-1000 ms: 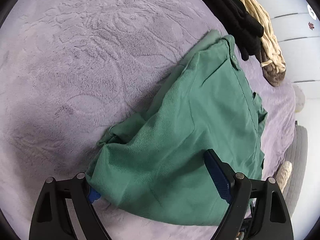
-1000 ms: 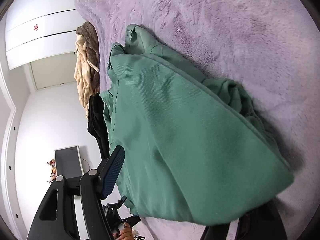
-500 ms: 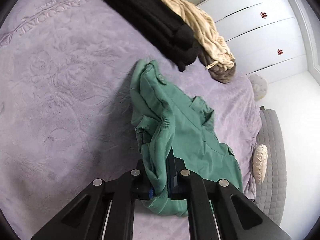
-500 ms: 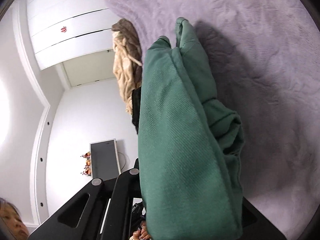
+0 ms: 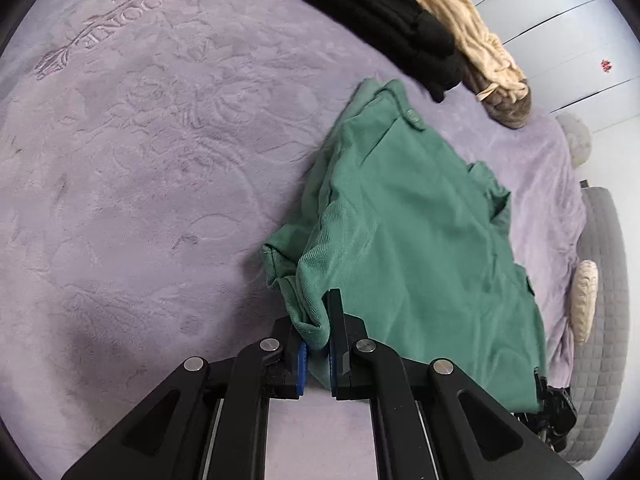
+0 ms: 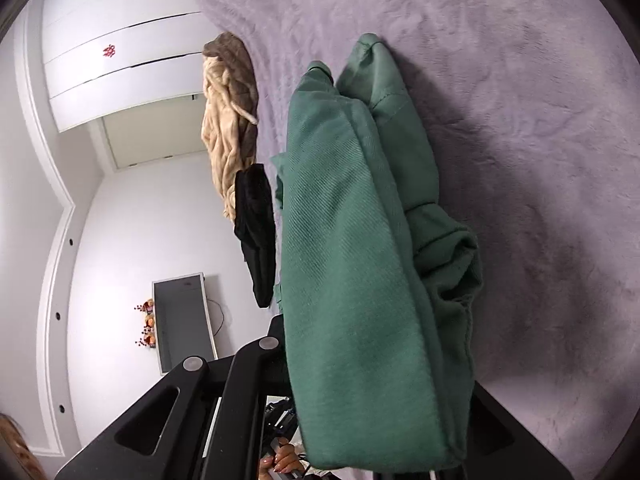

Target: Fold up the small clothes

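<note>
Green garment (image 6: pixel 352 280) drapes over the right claw (image 6: pixel 360 420) — fingertips hidden.

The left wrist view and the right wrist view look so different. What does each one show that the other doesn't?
Only the left wrist view shows the left gripper shut on a bunched corner of the green garment, embossed lettering in the purple blanket, and a grey quilted cushion.

Only the right wrist view shows a dark screen against the white wall, small orange ornaments beside it, and the garment draped over the right gripper, hiding its fingertips.

Both show the garment, blanket, black clothing, beige knit and white cupboard doors.
</note>
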Available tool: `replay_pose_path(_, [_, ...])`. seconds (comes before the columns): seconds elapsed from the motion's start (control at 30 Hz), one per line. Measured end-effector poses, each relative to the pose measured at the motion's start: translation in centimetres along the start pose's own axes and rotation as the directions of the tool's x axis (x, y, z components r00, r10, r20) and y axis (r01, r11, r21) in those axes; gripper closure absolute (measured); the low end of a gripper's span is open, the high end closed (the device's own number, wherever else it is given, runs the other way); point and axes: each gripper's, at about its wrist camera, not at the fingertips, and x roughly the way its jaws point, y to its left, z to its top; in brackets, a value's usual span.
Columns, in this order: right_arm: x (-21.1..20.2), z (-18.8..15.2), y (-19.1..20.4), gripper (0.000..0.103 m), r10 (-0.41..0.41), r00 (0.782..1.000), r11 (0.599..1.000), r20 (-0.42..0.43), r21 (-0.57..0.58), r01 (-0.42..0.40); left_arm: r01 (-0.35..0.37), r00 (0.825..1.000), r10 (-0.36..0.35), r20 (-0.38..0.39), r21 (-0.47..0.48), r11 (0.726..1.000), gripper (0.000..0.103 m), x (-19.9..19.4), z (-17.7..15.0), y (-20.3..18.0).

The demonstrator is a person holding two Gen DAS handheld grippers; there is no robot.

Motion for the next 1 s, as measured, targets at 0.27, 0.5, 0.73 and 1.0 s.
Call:
replay_pose_path(0.27, [0.4,-1.5,-2.5,0.040,-0.068,0.998,0.997,-0.004,0.024,0.069,-0.037,0.999,0.037,-0.014,-0.005,0.999,0.006,1.9,0.0,1.0])
replay_pose_path(0.5, [4.0,-2.4,-3.4,0.036,-0.073,0.996,0.997,-0.042,0.036,0.074,0.068,0.996,-0.069,-0.054,-0.032,0.997,0.006,5.6,1.2,-2.0])
replay_pose_path(0.73, [6.2,-1.7,-2.4,0.093,-0.007,0.999,0.996,-0.040,0.092,0.010,0.135,0.990,-0.137,-0.026,-0.061,0.989,0.086,5.7,2.2,-2.7])
replay_pose_path(1.0, [2.1,-3.4,2.7,0.094,0.224,0.970,0.974,-0.095,-0.010,-0.226,0.282,0.954,-0.289,0.083,0.087,0.956,0.090,-4.0,1.3,-5.1])
